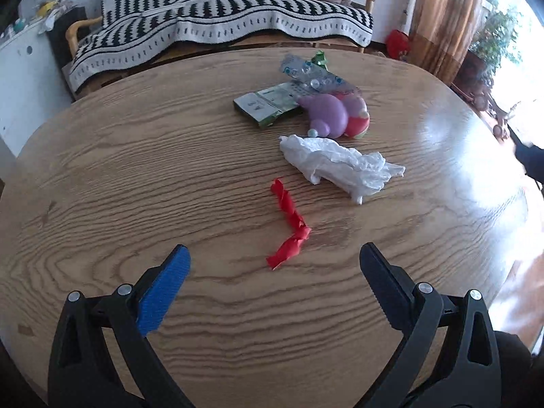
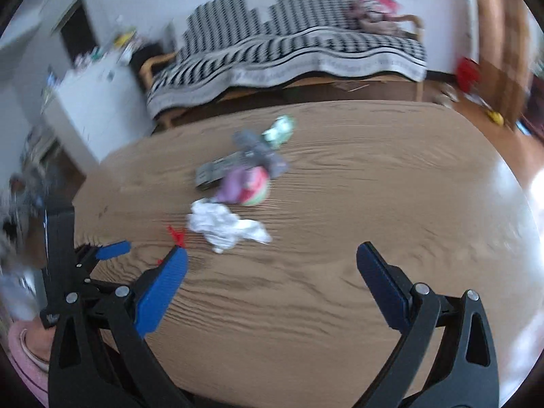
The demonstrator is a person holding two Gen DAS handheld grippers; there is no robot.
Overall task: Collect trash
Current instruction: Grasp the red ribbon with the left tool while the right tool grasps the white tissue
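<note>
A twisted red wrapper (image 1: 288,224) lies on the wooden table (image 1: 136,170) just ahead of my open, empty left gripper (image 1: 274,255). Beyond it lies a crumpled white tissue (image 1: 340,163), then a purple and red toy (image 1: 336,115), a green card box (image 1: 268,102), a crushed clear plastic bottle (image 1: 312,74) and a green wrapper (image 1: 319,57). In the blurred right wrist view my right gripper (image 2: 272,255) is open and empty above the table, the tissue (image 2: 224,226) ahead to its left. The red wrapper (image 2: 176,234) is partly hidden behind its left finger. The left gripper (image 2: 112,250) shows at far left.
A sofa with a black and white blanket (image 1: 221,23) stands behind the table. A white cabinet (image 1: 23,78) is at the left, a brown curtain (image 1: 442,17) at the right. The table edge (image 1: 503,272) curves away on the right.
</note>
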